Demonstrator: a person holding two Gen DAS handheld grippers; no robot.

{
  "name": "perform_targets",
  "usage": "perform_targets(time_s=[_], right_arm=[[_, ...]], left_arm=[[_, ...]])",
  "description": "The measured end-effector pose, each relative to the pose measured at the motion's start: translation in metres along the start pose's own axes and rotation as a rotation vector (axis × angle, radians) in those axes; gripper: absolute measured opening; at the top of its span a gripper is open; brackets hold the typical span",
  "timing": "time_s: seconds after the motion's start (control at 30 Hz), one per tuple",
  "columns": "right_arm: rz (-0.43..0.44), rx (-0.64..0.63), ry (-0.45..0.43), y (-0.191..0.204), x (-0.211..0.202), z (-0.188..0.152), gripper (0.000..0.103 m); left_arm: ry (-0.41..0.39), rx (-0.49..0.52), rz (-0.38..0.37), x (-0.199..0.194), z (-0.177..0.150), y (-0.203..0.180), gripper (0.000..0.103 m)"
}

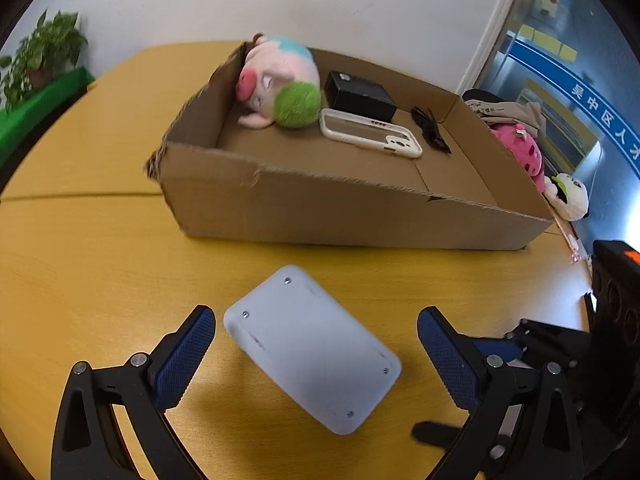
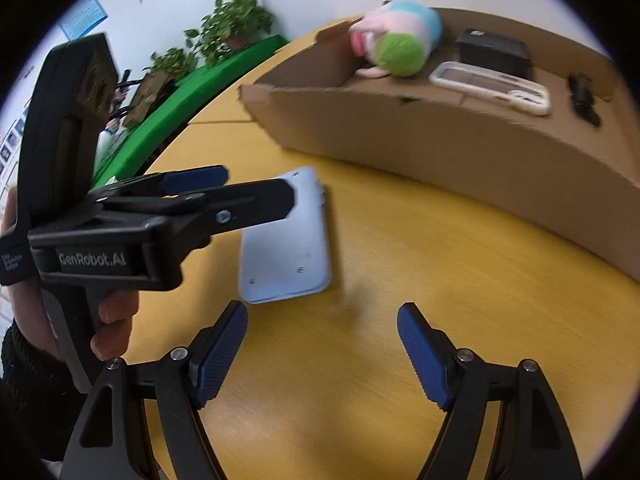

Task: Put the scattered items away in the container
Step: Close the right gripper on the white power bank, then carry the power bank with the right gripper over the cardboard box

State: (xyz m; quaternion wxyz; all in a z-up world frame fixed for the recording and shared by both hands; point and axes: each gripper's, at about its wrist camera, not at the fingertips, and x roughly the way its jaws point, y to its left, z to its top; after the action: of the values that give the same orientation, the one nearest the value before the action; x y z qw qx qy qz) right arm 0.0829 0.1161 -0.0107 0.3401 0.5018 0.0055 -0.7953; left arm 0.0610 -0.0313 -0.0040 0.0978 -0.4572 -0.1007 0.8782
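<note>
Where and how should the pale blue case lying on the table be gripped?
Grip the pale blue case across its two long edges, near the middle, coming down from above. It lies flat on the yellow table with nothing touching it, and the left hand-held gripper already stands open on either side of it, probably wide enough for its short width.

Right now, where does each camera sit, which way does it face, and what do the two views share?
Left wrist: on the left gripper, aimed down over the table at the white case between its open fingers, cardboard box beyond; the right gripper shows at the right edge.
Right wrist: on the right gripper, open over bare table, looking down at the box; the left gripper and the hand holding it enter from the left, over the case.
Shared: case, box, plush pig, table.
</note>
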Motion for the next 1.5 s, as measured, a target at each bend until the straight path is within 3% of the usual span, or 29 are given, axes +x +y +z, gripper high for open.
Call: perform_targets(time_s=[0.1,0.27,0.43,0.5,0.57,0.77,1.0,1.23,1.5], right_arm=[[0.027,-0.025,0.009,0.007,0.012,0.005,0.077],[0.050,-0.064,0.017,0.019,0.029,0.015,0.077],[0.000,-0.121,0.017,0.036,0.040,0.016,0.078],[-0.058,-0.140,0.010,0.041,0.040,0.014,0.069],[-0.094,-0.160,0.008,0.043,0.040,0.011,0.066],[-0.128,-0.139,-0.016,0.042,0.037,0.003,0.065],[-0.104,-0.083,-0.046,0.033,0.027,-0.003,0.065],[-0.118,-0.092,-0.135,0.039,-0.003,0.005,0.065],[-0.140,-0.107,-0.286,0.047,-0.049,0.035,0.065]], left_arm=[[0.032,-0.054,-0.016,0.010,-0.004,0.014,0.097],[0.067,-0.114,-0.047,0.023,-0.009,0.027,0.079],[0.062,-0.131,-0.060,0.024,-0.008,0.029,0.067],[0.058,-0.155,-0.070,0.024,-0.008,0.033,0.063],[0.056,-0.184,-0.078,0.024,-0.008,0.037,0.059],[0.061,-0.210,-0.091,0.024,-0.012,0.037,0.053],[0.062,-0.214,-0.116,0.017,-0.015,0.030,0.045],[-0.006,-0.165,-0.117,-0.013,0.003,0.010,0.045],[-0.121,-0.087,-0.127,-0.054,0.048,-0.016,0.045]])
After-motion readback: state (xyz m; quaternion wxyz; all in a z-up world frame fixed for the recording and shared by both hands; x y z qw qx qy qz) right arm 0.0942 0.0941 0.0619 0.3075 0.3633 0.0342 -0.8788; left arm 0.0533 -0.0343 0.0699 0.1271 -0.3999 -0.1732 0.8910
